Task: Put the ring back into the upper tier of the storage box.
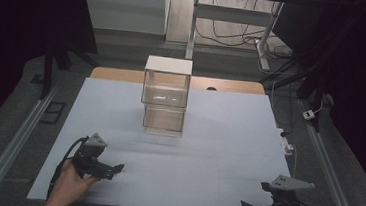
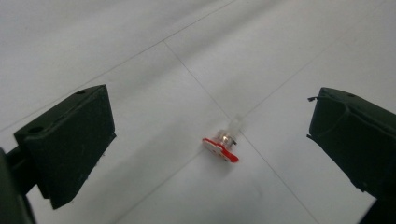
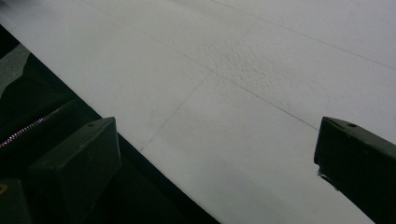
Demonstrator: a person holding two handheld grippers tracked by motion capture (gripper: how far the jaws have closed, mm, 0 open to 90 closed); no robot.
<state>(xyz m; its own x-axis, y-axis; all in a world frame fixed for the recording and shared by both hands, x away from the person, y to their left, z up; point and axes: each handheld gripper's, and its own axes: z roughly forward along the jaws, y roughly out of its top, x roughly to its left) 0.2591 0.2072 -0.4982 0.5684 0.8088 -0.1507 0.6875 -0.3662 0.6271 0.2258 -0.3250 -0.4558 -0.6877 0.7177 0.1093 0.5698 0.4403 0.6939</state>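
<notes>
Here, a tiny red-based bulb (image 2: 223, 145) lay on the white worktop (image 1: 207, 150) between the left gripper (image 2: 210, 140)'s wide-apart jaws, seemingly light and fragile, best pinched by its base, while the right gripper (image 3: 215, 163) hovered, jaws apart.

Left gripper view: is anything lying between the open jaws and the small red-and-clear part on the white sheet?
Nothing visible does. The small red-and-clear part lies alone on the white sheet, ahead of the left gripper, whose jaws stand wide open with bare sheet between them and the part.
</notes>
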